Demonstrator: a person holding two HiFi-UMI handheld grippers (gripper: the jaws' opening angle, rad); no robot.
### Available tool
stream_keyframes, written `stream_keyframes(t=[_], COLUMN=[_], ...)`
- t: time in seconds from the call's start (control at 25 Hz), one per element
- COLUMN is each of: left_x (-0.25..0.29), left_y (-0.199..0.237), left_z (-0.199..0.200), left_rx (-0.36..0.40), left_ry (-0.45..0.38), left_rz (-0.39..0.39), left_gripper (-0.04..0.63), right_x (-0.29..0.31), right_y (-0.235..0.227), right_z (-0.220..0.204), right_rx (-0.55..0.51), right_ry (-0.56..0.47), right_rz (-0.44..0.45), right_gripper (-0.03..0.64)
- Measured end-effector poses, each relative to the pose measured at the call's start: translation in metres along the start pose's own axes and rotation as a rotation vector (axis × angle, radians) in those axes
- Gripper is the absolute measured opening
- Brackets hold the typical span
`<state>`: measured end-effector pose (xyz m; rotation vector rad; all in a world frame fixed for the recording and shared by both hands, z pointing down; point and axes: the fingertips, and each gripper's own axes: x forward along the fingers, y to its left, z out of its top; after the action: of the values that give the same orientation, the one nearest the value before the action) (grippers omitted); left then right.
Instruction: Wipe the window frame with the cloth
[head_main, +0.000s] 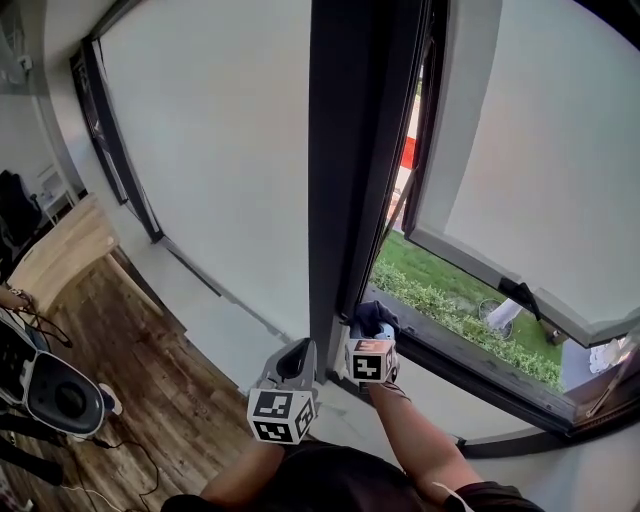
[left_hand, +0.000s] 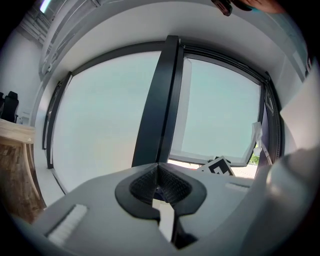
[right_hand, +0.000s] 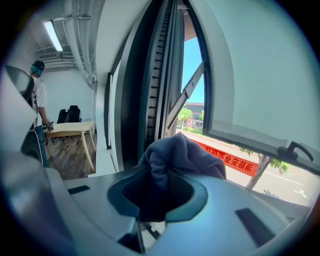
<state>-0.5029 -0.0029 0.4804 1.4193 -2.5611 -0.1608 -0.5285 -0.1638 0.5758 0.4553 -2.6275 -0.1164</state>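
Right gripper view, nearest item?

Right gripper (right_hand: 165, 197): jaws closed on a dark blue cloth (right_hand: 182, 152), which bunches up above them.

Location of the cloth?

Low against the window frame (head_main: 350, 150), at the foot of its dark upright, beside the open sash (head_main: 500, 265). Whether it touches the frame cannot be told.

Left gripper?

Left gripper (left_hand: 159, 186): jaws together, nothing between them. In the head view it sits just left of the right gripper, both low in front of the upright.

Farther off, indoors?

Wood floor (head_main: 150, 370) at left. Round black-and-white device (head_main: 62, 397) at the far left. Pale table (right_hand: 75, 127), with a person (right_hand: 37, 92) standing near it.

And outdoors?

Seen through the sash gap: grass (head_main: 440, 265), a red banner (right_hand: 227, 160), a road (right_hand: 285, 187) behind it.
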Motion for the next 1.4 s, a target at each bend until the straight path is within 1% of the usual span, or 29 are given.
stream_keyframes(t=[0.2,0.4,0.64,0.88,1.08,1.4], left_x=[0.003,0.004,0.008,0.012,0.013,0.021], left_y=[0.008,0.006,0.001,-0.012,-0.025,-0.052], left_z=[-0.001,-0.006,-0.014,-0.017,-0.024,-0.029], left_rx=[-0.007,-0.011,-0.019,-0.016,-0.011,-0.005], left_ry=[0.008,0.024,0.049,0.06,0.075,0.096], left_rz=[-0.011,-0.031,-0.049,-0.076,-0.097,-0.151], left_gripper=[0.009,0.009,0.009,0.009,0.009,0.009], right_x=[0.001,0.0,-0.007,-0.017,-0.027,-0.048], right_y=[0.001,-0.002,-0.011,-0.021,-0.033,-0.054], right_z=[-0.001,-0.001,-0.006,-0.012,-0.028,-0.039], right_rx=[-0.007,0.04,0.044,0.034,0.049,0.077], right_ry=[0.009,0.006,0.003,0.01,0.03,0.024], right_rz=[-0.037,-0.032,-0.045,-0.063,-0.073,-0.084], right_gripper=[0.066,0.064,0.064,0.063,0.063,0.064])
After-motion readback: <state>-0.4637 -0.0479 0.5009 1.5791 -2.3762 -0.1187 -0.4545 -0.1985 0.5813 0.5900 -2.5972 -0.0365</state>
